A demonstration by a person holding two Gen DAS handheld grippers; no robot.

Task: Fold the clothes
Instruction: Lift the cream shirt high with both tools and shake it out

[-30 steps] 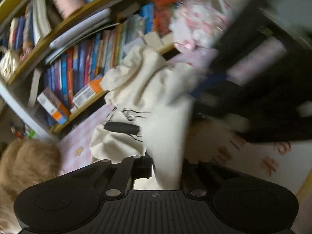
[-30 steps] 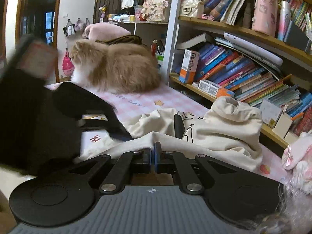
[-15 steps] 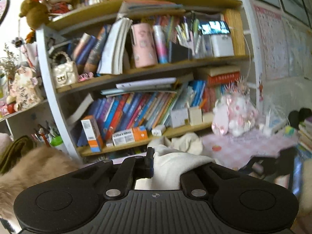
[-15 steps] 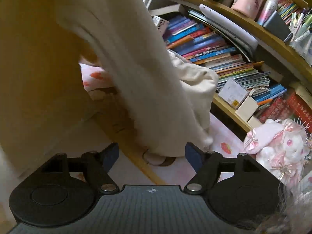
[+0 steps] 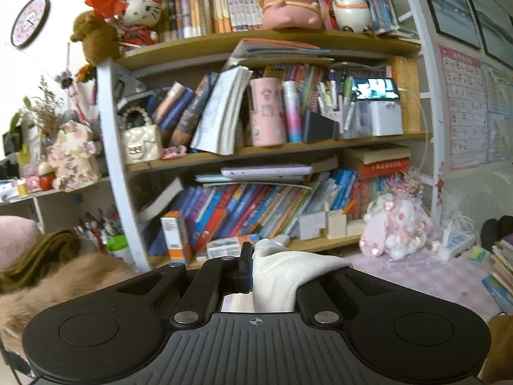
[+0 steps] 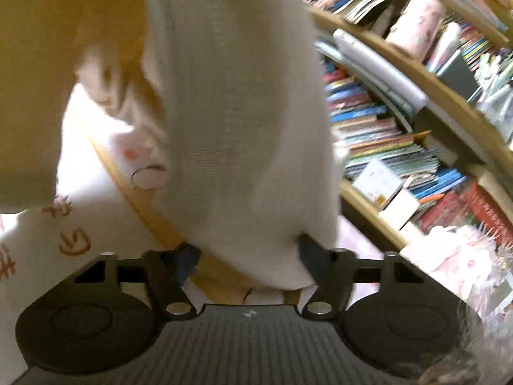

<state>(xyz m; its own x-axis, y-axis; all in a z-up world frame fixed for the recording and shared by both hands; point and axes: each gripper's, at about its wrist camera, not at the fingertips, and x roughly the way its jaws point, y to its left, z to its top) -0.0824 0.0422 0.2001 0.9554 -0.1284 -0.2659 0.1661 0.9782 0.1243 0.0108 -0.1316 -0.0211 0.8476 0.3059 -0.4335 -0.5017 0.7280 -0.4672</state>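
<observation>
The left gripper [image 5: 251, 264] is clamping a fold of the cream garment [image 5: 282, 272] between closed jaws, holding it up facing the bookshelf [image 5: 275, 152]. The right gripper [image 6: 247, 256] is standing with jaws apart, having just been closing, the garment's hanging end [image 6: 243, 128] dangling between them above the pink-patterned table [image 6: 35, 224]; whether its fingers [image 6: 309, 250] are pressing the cloth cannot be told.

wall chart [image 5: 465, 109] — alphabet letters, blurred | book spines — none readable
</observation>
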